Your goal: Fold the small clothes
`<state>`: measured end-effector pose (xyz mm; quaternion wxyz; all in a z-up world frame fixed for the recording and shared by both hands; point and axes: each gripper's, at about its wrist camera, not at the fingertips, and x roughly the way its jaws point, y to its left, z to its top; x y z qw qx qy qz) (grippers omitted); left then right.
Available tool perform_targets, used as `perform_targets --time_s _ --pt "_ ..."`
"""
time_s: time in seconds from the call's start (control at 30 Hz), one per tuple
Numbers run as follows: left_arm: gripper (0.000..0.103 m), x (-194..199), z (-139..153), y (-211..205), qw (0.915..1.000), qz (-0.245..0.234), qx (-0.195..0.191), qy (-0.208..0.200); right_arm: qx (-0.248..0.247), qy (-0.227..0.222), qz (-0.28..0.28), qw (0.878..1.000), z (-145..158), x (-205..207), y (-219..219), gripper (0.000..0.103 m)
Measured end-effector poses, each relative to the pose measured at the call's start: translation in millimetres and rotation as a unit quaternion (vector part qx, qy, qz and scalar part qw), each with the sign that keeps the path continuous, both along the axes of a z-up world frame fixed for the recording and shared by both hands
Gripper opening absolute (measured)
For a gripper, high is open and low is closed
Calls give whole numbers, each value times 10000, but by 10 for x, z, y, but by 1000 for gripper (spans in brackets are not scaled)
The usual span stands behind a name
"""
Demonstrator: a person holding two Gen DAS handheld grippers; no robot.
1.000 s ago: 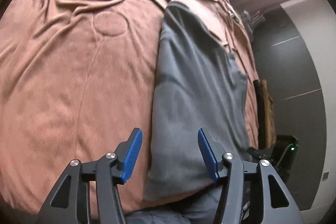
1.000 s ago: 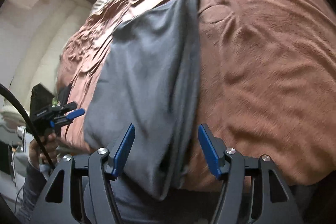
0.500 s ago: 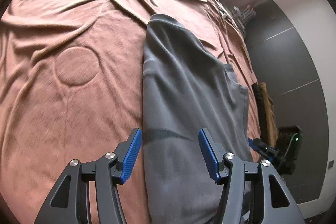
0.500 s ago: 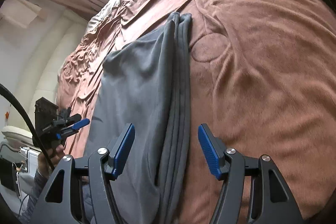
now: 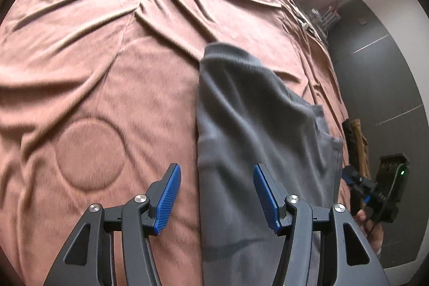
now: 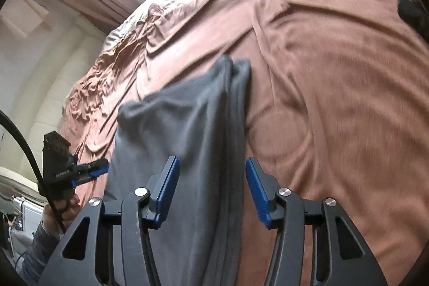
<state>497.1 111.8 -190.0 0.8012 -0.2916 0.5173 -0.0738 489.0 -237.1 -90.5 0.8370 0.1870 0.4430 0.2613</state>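
We are noting the grey garment (image 5: 257, 130) lying folded lengthwise on the wrinkled brown bedspread (image 5: 107, 58). The left gripper (image 5: 217, 195) is hovering agape over its edge; the right gripper (image 6: 211, 189) is closing, pads clear of the cloth. Nothing is obstructing either

Both grippers now sit farther up the folded grey cotton garment (image 5: 254, 125) on the rumpled brown bedspread (image 5: 107, 58), and the right gripper (image 6: 211, 189) narrows above its layered edge.
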Motion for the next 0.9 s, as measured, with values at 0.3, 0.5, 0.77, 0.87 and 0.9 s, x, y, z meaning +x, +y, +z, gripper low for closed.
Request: perform_targets --time_s 0.3,0.5,0.77,0.87,0.9 --pt "58 369 51 32 9998 -39 174 -128 -364 -66 171 9992 65 552 245 45" --pt "58 560 28 77 9994 44 249 -251 -545 139 267 9981 -35 844 443 38" --pt "58 735 -23 86 9991 144 277 -270 -561 216 199 9980 -77 1023 496 2" --pt "58 742 -51 60 9991 143 283 -270 -560 24 184 9983 -17 998 472 0" --pt "58 732 -58 58 9992 149 244 -291 -584 -45 139 9982 7 977 460 0"
